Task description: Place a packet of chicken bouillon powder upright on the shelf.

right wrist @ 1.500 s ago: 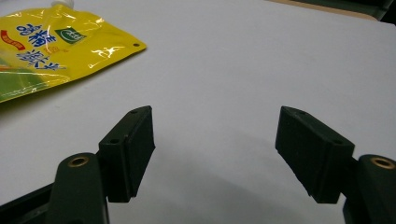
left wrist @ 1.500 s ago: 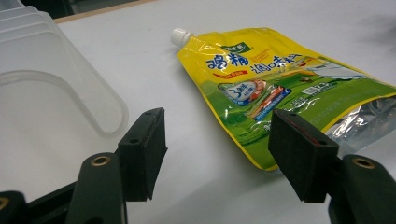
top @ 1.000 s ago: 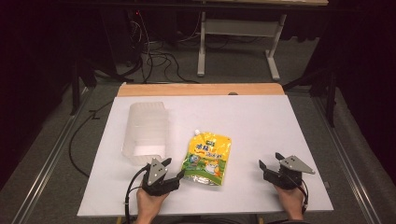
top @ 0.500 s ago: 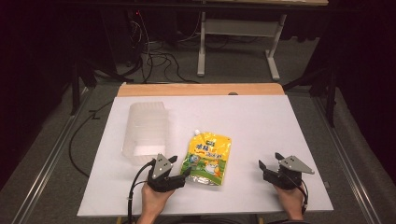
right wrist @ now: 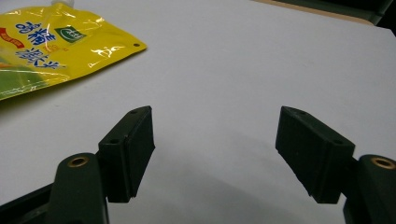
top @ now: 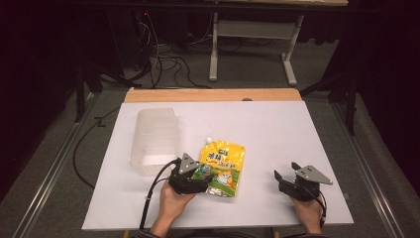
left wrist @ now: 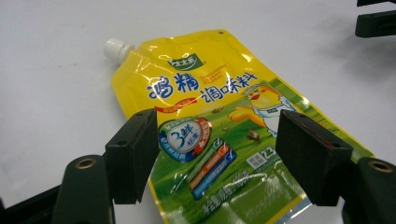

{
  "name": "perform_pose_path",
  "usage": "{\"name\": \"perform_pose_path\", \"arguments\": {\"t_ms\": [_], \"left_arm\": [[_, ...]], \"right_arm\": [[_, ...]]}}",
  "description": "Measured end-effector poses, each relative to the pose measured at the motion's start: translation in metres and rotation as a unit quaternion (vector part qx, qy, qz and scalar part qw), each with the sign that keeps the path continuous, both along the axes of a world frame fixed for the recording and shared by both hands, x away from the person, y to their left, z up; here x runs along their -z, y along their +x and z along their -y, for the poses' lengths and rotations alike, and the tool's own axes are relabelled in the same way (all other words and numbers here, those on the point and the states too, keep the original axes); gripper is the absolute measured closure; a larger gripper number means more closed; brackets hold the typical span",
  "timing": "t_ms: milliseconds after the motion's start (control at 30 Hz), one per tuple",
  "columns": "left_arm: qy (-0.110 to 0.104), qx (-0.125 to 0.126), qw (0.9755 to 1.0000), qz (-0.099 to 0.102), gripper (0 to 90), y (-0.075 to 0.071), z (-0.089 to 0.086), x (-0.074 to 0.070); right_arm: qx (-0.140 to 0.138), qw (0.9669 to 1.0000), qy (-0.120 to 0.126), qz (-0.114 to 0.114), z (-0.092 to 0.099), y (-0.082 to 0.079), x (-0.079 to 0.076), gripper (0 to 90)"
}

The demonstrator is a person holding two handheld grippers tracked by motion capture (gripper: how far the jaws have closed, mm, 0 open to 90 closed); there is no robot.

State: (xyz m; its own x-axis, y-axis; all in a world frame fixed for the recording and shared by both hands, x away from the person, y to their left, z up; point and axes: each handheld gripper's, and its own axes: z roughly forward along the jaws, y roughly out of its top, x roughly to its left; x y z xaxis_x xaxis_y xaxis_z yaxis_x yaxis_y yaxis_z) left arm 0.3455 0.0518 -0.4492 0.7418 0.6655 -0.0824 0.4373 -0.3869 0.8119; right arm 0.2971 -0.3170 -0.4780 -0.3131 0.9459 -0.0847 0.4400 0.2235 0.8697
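left gripper (top: pixel 202 174): jaws standing wide apart and just been opening; in the left gripper view they are straddling the pouch's lower half, pads not pressing on it.
right gripper (top: pixel 286 179): jaws gaping, nothing between them, sitting lower right of the high view over bare table (top: pixel 277 134).
pouch (top: pixel 224 167): yellow-green spouted pouch lying flat at centre-bottom of the high view, spout (left wrist: pixel 115 47) pointing to the upper left, right beside the clear bin (top: pixel 154 141).
risk 1: film is looking glossy and slack, so I'm expecting pads to be sliding off or pinching only a wrinkle.
risk 2: pouch is lying flat, so jaws coming down are likely hitting the table before getting under an edge.
risk 3: a grab at the bottom edge is probably leaving the pouch drooping and swinging, then catching the bin rim.
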Motion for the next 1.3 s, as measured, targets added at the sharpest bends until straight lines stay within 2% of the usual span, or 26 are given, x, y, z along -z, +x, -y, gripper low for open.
{"name": "perform_pose_path", "arguments": {"t_ms": [233,300,400,533,700,800,900,1067,1133,1200,1267,1300], "left_arm": [[0.020,0.002,0.9997,-0.017,29.8,0.014,0.017,-0.001],[0.026,-0.003,0.9993,-0.025,29.5,0.020,0.021,-0.001],[0.028,-0.013,0.9983,-0.050,28.8,0.030,0.026,-0.002],[0.033,-0.024,0.9975,-0.058,28.2,0.040,0.032,-0.003],[0.058,-0.050,0.9945,-0.072,26.2,0.053,0.039,0.001],[0.075,-0.071,0.9911,-0.084,24.0,0.061,0.043,0.005],[0.067,-0.077,0.9909,-0.088,23.6,0.066,0.043,0.007],[0.079,-0.085,0.9891,-0.091,21.4,0.075,0.044,0.010],[0.072,-0.091,0.9877,-0.105,21.3,0.080,0.043,0.011],[0.071,-0.092,0.9871,-0.110,21.3,0.081,0.043,0.013],[0.079,-0.094,0.9854,-0.118,21.0,0.083,0.044,0.017],[0.079,-0.094,0.9854,-0.118,21.1,0.083,0.044,0.017]], "right_arm": [[0.000,1.0000,-0.001,0.002,0.000,0.000,0.000,28.2],[-0.001,1.0000,0.000,0.003,0.000,0.000,0.000,28.2],[-0.001,1.0000,0.000,0.003,0.000,0.000,0.000,28.2],[-0.002,1.0000,0.000,-0.001,0.000,0.000,0.000,27.9],[-0.002,1.0000,0.001,0.003,0.000,0.000,0.000,27.4],[-0.004,1.0000,0.002,0.000,0.001,0.000,0.000,27.3],[-0.004,1.0000,0.005,-0.003,0.001,0.001,0.000,27.1],[-0.004,1.0000,0.002,-0.002,0.001,0.001,0.000,27.1],[-0.004,1.0000,0.002,-0.001,0.001,0.000,0.000,27.1],[-0.004,1.0000,0.002,-0.001,0.001,0.000,0.000,27.1],[-0.004,1.0000,0.001,0.000,0.001,0.000,0.000,27.1],[-0.004,1.0000,0.001,0.000,0.001,0.000,0.000,27.1]]}}
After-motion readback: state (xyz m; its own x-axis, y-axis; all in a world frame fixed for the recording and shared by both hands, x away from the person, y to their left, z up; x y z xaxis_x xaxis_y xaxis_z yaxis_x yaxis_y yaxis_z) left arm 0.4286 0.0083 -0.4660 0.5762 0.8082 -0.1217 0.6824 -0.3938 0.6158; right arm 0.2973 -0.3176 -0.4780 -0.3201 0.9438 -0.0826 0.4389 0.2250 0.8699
